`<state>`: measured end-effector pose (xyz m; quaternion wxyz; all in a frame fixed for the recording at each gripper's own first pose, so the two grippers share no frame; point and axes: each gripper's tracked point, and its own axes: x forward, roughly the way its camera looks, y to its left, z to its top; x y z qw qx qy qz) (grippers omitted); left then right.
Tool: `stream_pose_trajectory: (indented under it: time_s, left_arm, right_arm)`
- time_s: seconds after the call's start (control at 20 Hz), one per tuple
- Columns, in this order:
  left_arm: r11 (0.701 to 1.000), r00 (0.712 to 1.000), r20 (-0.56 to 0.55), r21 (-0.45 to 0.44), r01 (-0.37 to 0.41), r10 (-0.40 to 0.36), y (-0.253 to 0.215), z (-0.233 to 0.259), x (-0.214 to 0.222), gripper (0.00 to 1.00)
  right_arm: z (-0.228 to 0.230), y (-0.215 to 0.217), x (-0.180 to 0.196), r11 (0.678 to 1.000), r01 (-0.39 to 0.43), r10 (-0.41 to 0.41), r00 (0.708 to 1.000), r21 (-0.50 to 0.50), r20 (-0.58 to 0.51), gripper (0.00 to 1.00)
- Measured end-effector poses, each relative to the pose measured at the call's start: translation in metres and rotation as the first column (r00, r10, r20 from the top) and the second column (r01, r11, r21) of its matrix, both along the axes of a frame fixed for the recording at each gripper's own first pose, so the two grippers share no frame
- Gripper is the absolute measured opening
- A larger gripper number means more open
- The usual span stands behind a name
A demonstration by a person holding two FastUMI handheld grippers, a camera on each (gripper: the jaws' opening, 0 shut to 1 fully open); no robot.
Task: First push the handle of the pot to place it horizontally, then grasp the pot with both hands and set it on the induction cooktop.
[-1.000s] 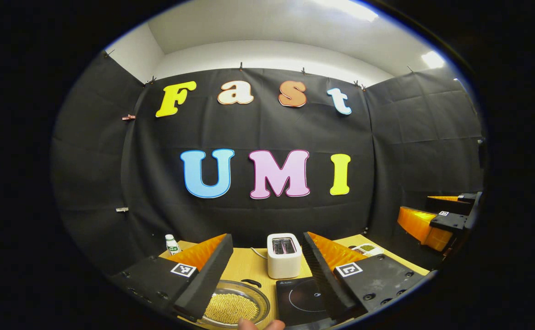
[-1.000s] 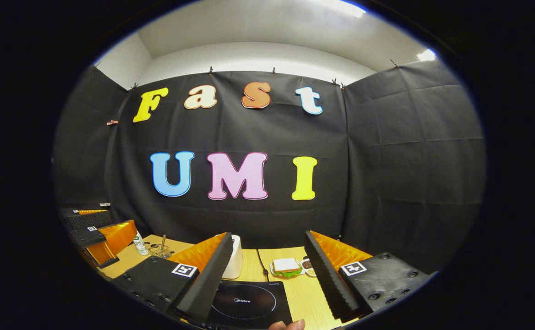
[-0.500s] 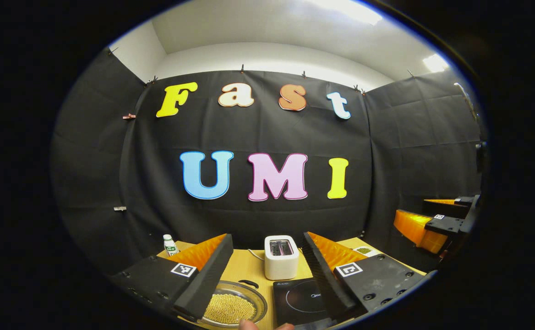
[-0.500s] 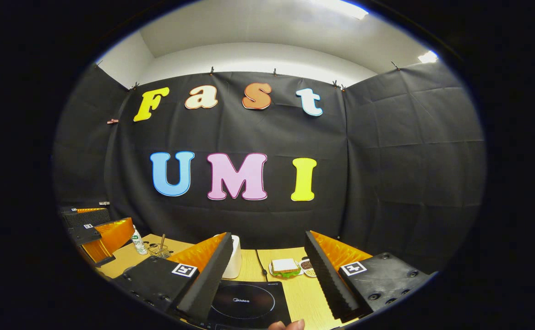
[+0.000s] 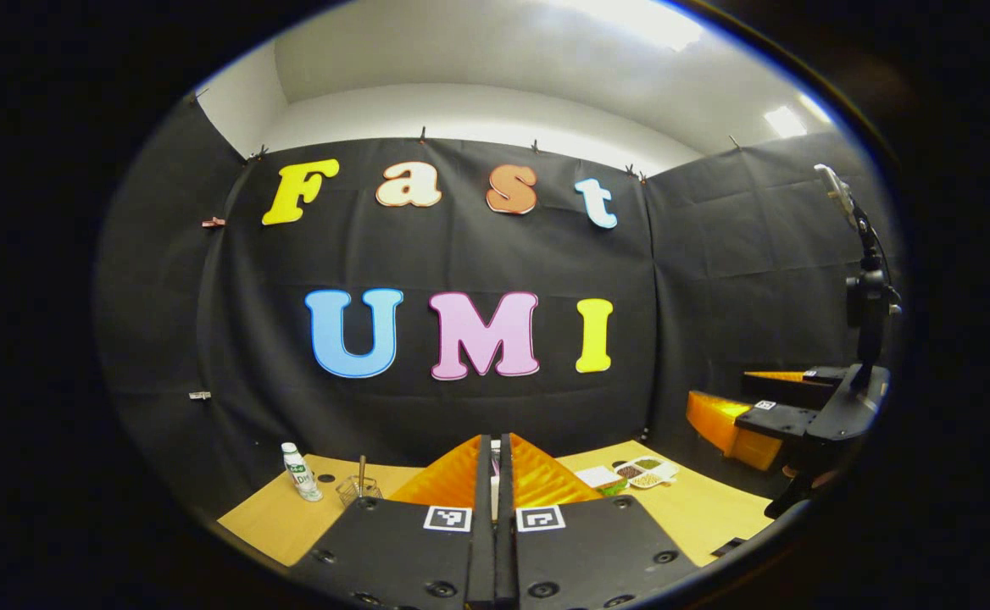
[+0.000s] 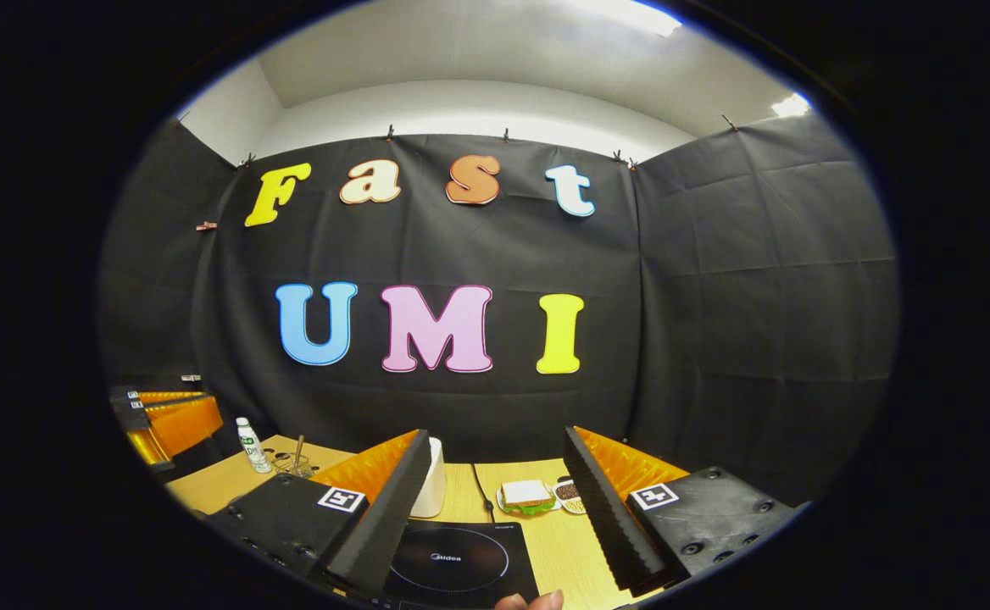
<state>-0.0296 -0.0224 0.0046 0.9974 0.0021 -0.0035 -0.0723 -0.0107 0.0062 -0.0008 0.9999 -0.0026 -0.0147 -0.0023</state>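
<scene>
One induction cooktop (image 6: 459, 561), one bottle (image 5: 298, 472), one toaster (image 6: 431, 479), one sandwich (image 6: 527, 494).

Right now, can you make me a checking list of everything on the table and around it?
Surface: wooden table, bare in spots.
Job's things: induction cooktop flat; pot nothing seen.
Clutter: toaster, sandwich plate, bottle, wire basket, snack tray.
Grippers: left claw shut, empty; right claw open over the cooktop.
Cables: toaster's cord.
Surroundings: black cloth wall.
</scene>
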Motion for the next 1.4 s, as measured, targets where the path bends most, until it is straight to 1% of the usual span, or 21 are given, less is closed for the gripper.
stream_pose_trajectory:
  time_s: [0.05, 0.1, 0.15, 0.2, 0.25, 0.35, 0.45, 0.6, 0.8, 0.9, 0.95, 1.0, 1.05, 1.1, 1.15, 1.25, 1.3, 1.35, 1.4]
  left_arm:
    - [1.000, 0.999, -0.033, 0.000, 0.016, -0.016, -0.002, -0.008, -0.002, 0.05]
    - [1.000, 0.997, -0.069, -0.001, 0.029, -0.029, -0.003, -0.015, -0.002, 0.05]
    - [0.999, 0.993, -0.108, -0.004, 0.041, -0.042, -0.004, -0.025, -0.003, 0.05]
    - [0.999, 0.988, -0.144, -0.007, 0.048, -0.049, -0.003, -0.034, -0.004, 0.05]
    - [0.999, 0.982, -0.180, -0.011, 0.050, -0.051, -0.002, -0.044, -0.006, 0.05]
    - [0.999, 0.967, -0.250, -0.023, 0.047, -0.052, 0.003, -0.065, -0.011, 0.05]
    - [0.999, 0.942, -0.332, -0.036, 0.037, -0.047, 0.010, -0.091, -0.019, 0.05]
    - [0.998, 0.891, -0.453, -0.060, 0.019, -0.044, 0.022, -0.130, -0.033, 0.05]
    - [0.995, 0.799, -0.599, -0.101, -0.007, -0.055, 0.039, -0.180, -0.059, 0.05]
    - [0.994, 0.759, -0.649, -0.111, -0.024, -0.054, 0.050, -0.201, -0.071, 0.05]
    - [0.993, 0.735, -0.676, -0.112, -0.027, -0.056, 0.054, -0.213, -0.076, 0.05]
    - [0.993, 0.702, -0.709, -0.117, -0.026, -0.065, 0.057, -0.223, -0.081, 0.05]
    - [0.991, 0.661, -0.745, -0.132, -0.023, -0.084, 0.060, -0.236, -0.087, 0.05]
    - [0.989, 0.612, -0.785, -0.147, -0.033, -0.096, 0.063, -0.248, -0.094, 0.05]
    - [0.984, 0.549, -0.828, -0.171, -0.052, -0.115, 0.067, -0.265, -0.103, 0.05]
    - [0.971, 0.453, -0.882, -0.205, -0.119, -0.130, 0.076, -0.287, -0.114, 0.05]
    - [0.964, 0.414, -0.901, -0.213, -0.156, -0.132, 0.083, -0.295, -0.117, 0.05]
    - [0.956, 0.382, -0.915, -0.220, -0.193, -0.134, 0.089, -0.303, -0.119, 0.05]
    - [0.949, 0.368, -0.920, -0.227, -0.218, -0.136, 0.094, -0.308, -0.117, 0.05]
  right_arm:
    - [-0.001, 0.000, 0.000, 1.000, -0.001, 0.001, 1.000, -0.002, -0.001, 0.95]
    - [-0.002, 0.001, 0.000, 1.000, -0.004, 0.004, 1.000, -0.004, -0.004, 0.97]
    - [-0.003, 0.002, 0.000, 1.000, -0.006, 0.006, 1.000, -0.006, -0.008, 0.95]
    - [-0.004, 0.002, 0.001, 1.000, -0.009, 0.008, 1.000, -0.008, -0.011, 0.97]
    - [-0.005, 0.002, 0.002, 1.000, -0.010, 0.010, 1.000, -0.009, -0.014, 0.97]
    - [-0.007, 0.004, 0.003, 1.000, -0.013, 0.013, 1.000, -0.011, -0.019, 0.98]
    - [-0.011, 0.005, 0.004, 1.000, -0.017, 0.017, 0.999, -0.010, -0.028, 0.98]
    - [-0.019, 0.008, 0.002, 1.000, -0.027, 0.027, 0.999, -0.014, -0.045, 0.98]
    - [-0.028, 0.011, -0.001, 0.999, -0.038, 0.036, 0.997, -0.021, -0.067, 0.98]
    - [-0.033, 0.012, 0.000, 0.999, -0.039, 0.037, 0.996, -0.023, -0.078, 0.98]
    - [-0.035, 0.012, 0.000, 0.999, -0.040, 0.038, 0.996, -0.023, -0.083, 0.98]
    - [-0.038, 0.012, 0.000, 0.999, -0.041, 0.039, 0.995, -0.023, -0.088, 0.98]
    - [-0.039, 0.012, 0.000, 0.999, -0.042, 0.040, 0.995, -0.022, -0.092, 0.98]
    - [-0.041, 0.012, 0.000, 0.999, -0.041, 0.039, 0.995, -0.021, -0.096, 0.98]
    - [-0.041, 0.012, 0.001, 0.999, -0.040, 0.038, 0.994, -0.020, -0.098, 0.98]
    - [-0.042, 0.010, 0.001, 0.999, -0.037, 0.036, 0.994, -0.017, -0.100, 0.98]
    - [-0.042, 0.009, 0.001, 0.999, -0.036, 0.034, 0.994, -0.017, -0.099, 0.98]
    - [-0.042, 0.008, 0.002, 0.999, -0.032, 0.030, 0.995, -0.019, -0.099, 0.98]
    - [-0.042, 0.007, 0.002, 0.999, -0.029, 0.027, 0.995, -0.019, -0.100, 0.98]
